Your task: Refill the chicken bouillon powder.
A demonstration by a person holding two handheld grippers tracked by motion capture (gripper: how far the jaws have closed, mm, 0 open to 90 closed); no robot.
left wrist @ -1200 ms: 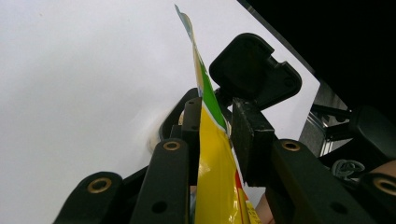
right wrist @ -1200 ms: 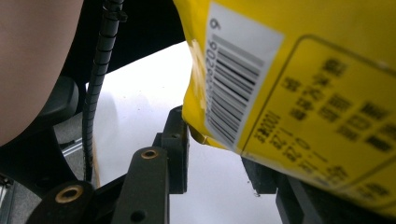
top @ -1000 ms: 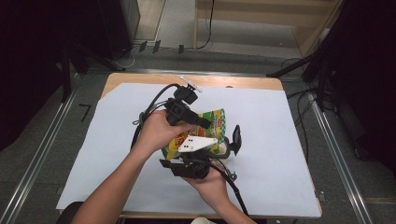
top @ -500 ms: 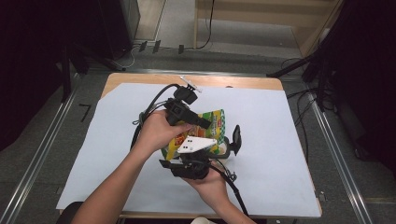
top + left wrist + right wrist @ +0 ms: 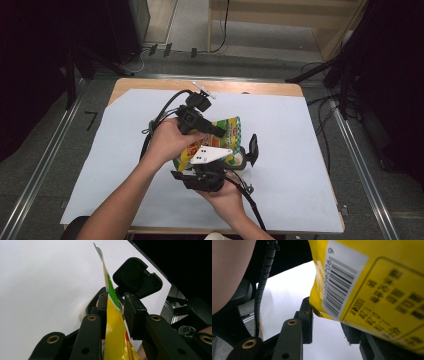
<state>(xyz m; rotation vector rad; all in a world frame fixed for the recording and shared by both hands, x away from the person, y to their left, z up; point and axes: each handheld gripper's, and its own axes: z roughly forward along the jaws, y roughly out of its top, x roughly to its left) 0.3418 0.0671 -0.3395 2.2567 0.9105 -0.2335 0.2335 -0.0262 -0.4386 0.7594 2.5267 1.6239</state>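
Note:
A yellow and green snack bag (image 5: 228, 128) is held up over the middle of the table between my two grippers. My left gripper (image 5: 222, 134) comes at it from the upper left. In the left gripper view the bag (image 5: 113, 327) stands edge-on between the pads of the left gripper (image 5: 115, 311), which are shut on it. My right gripper (image 5: 214, 162), with its grey plate on top, sits just below the bag. In the right gripper view the barcode side of the bag (image 5: 374, 277) covers the right jaw and its corner hangs into the right gripper (image 5: 327, 322); whether the pads press on it is hidden.
A large white sheet (image 5: 300, 165) covers the wooden table (image 5: 250, 88). A small white object (image 5: 202, 89) lies at the far edge. A black rounded part (image 5: 252, 147) stands just right of the bag. Cables trail from both grippers toward the person.

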